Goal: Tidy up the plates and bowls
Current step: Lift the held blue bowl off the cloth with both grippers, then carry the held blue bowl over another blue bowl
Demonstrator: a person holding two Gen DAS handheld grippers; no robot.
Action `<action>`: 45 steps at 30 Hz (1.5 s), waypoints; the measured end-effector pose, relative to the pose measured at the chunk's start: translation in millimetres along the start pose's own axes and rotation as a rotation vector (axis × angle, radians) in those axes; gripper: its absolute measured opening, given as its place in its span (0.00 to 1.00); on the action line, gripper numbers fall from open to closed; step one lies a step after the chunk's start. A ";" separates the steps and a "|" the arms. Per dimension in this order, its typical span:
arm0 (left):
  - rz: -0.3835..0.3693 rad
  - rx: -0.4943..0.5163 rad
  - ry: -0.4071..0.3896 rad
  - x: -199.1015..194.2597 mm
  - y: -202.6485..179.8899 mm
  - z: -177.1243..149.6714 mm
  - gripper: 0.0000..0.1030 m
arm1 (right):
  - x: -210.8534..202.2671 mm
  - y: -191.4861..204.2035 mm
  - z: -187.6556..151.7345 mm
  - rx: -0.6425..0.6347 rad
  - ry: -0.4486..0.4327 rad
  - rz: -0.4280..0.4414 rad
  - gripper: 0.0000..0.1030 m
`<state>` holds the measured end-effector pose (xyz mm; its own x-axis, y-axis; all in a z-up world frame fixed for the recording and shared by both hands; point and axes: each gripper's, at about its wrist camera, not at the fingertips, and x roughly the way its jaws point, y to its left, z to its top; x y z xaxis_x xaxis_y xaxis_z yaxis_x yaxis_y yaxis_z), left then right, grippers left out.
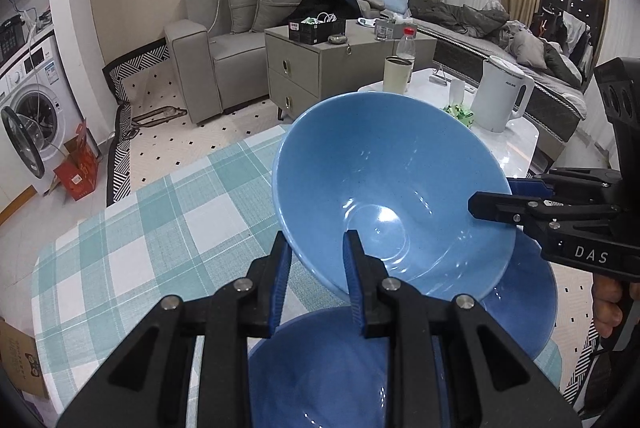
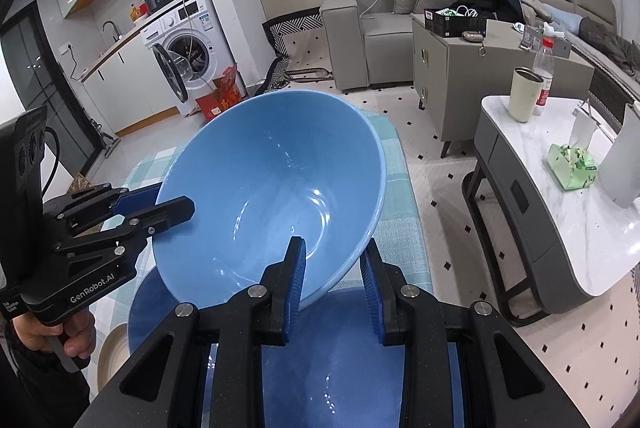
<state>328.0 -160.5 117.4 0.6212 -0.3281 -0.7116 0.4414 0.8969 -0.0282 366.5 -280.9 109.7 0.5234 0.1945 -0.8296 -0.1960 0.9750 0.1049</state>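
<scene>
A: Where's the bowl?

B: Tilted above the bench, over darker dishes. Each hand-held gripper, left and right, is clamped on its rim, opposite sides.

A: Nearer hand?

B: Neither; both hold it.

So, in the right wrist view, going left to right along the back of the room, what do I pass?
Washing machine → red box → grey armchair → grey cabinet → cream tumbler → green tissue pack.
</scene>
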 end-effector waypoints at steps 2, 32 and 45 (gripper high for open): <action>0.002 0.000 -0.008 -5.8 -1.6 -1.8 0.24 | -6.1 2.1 -1.4 -0.004 -0.009 -0.001 0.28; 0.074 -0.020 -0.097 -84.2 -6.5 -55.2 0.24 | -67.6 62.6 -47.5 -0.091 -0.093 0.050 0.28; 0.097 -0.029 -0.102 -100.2 -5.5 -73.3 0.24 | -74.9 82.2 -65.3 -0.116 -0.093 0.066 0.28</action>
<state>215.9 -110.7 137.4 0.7233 -0.2662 -0.6372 0.3577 0.9337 0.0159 257.0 -222.4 144.6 0.5797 0.2724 -0.7680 -0.3245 0.9417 0.0891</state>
